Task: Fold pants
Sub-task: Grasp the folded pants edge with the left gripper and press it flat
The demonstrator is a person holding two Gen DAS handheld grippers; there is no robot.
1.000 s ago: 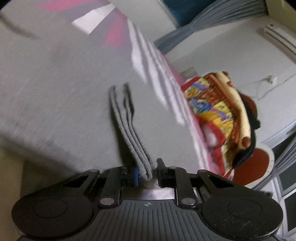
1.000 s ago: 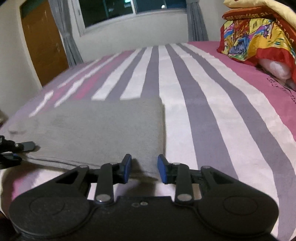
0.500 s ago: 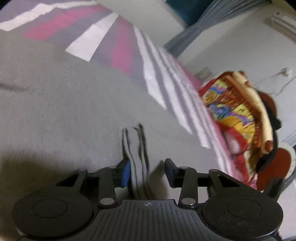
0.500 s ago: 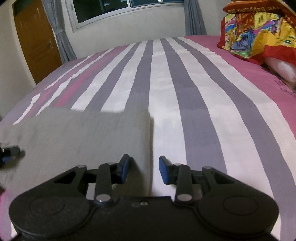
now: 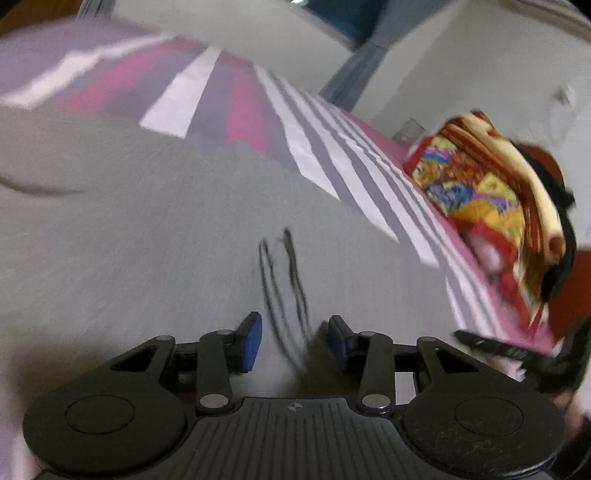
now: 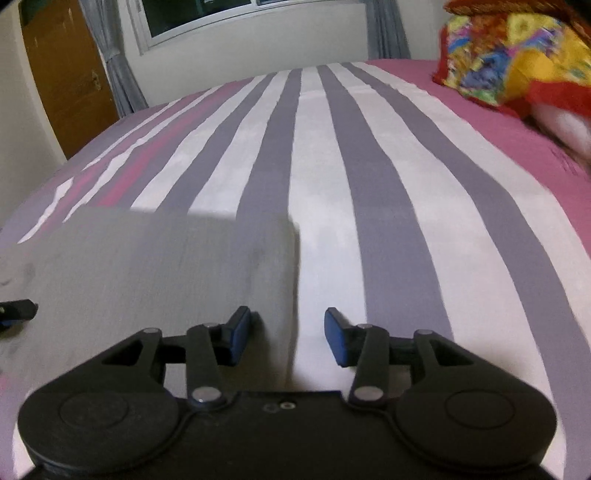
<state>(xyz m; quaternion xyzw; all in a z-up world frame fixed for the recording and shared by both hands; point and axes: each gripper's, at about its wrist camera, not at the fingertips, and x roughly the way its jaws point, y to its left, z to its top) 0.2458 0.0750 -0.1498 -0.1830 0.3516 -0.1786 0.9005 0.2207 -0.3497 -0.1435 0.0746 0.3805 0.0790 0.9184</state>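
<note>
— What was shown in the left wrist view?

— The left gripper (image 5: 294,341) was seen with its blue-padded fingers (image 5: 251,341) spread apart. Nothing was pinched between them. The grey pants (image 5: 155,236) were spread under and ahead of it, filling most of the lower frame, and the layered edge of a fold (image 5: 286,280) was seen running away from the gap between the fingers. Whether that edge was touched by either pad could not be told, since the frame was smeared by blur.

— And around the pants?

— The striped bedsheet (image 5: 332,162) in pink, white and purple-grey was seen beyond them. A bright multicoloured blanket (image 5: 476,192) was piled at the right. The tip of the other tool was glimpsed at the right edge, low down.

— What was shown in the right wrist view?

— The right gripper (image 6: 288,338) was likewise seen with its fingers (image 6: 240,336) parted and nothing held. The pants (image 6: 155,273) were laid flat as a folded grey rectangle on the bedsheet (image 6: 391,206), at lower left. Their right-hand edge was lined up between the two fingers, so that the left finger was placed over cloth and the right finger over bare sheet.

— Anything else there?

— A window (image 6: 207,14) with grey curtains, a wooden door (image 6: 70,74) at the left and the blanket (image 6: 517,48) at upper right were seen. The left gripper's tip (image 6: 16,312) was seen at the far left edge, over the pants.
</note>
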